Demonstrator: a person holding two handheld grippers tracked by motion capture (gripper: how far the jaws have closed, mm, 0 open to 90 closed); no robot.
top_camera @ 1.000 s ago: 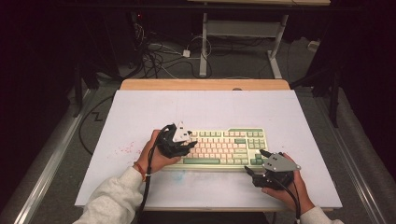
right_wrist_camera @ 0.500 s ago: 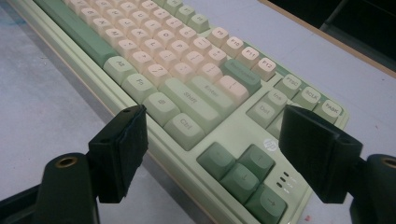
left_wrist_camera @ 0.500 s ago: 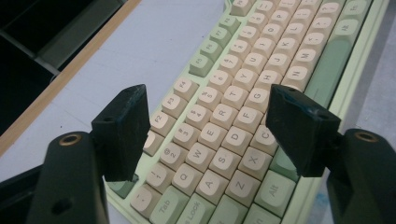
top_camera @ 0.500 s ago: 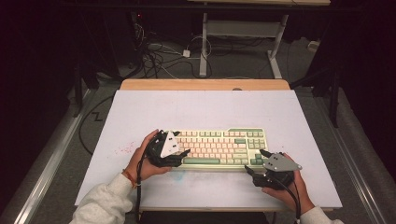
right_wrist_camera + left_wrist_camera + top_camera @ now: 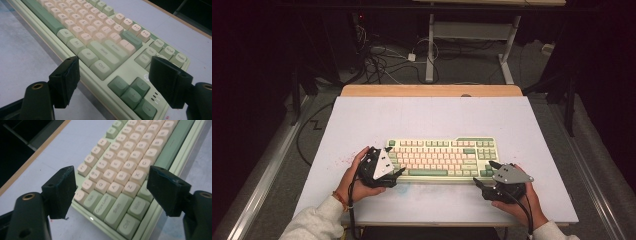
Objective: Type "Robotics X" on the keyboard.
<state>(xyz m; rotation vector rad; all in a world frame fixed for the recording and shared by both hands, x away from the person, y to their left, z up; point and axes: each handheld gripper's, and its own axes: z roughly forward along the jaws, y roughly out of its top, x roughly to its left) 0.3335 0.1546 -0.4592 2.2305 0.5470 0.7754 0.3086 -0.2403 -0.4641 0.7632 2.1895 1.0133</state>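
A pale green keyboard (image 5: 442,157) with cream and green keys lies across the near half of the white table top (image 5: 362,125). My left gripper (image 5: 395,165) is at its left front corner and is open. Its jaws have just been opening. In the left gripper view the gripper (image 5: 111,182) straddles that corner of the keyboard (image 5: 125,170) without touching it. My right gripper (image 5: 484,173) stands open at the right front corner. In the right gripper view the gripper (image 5: 116,68) frames the arrow keys (image 5: 132,93) of the keyboard (image 5: 100,32), and its pads stay clear of them.
A wooden strip (image 5: 432,90) runs along the table's far edge. Beyond it, cables (image 5: 382,60) lie on the floor by a white desk frame (image 5: 430,45). The white surface is bare to the left, right and behind the keyboard.
My left gripper has slid left and toward the near edge, from over the keyboard's left keys to its front corner, and its jaws have opened wider. The right gripper has stayed put.
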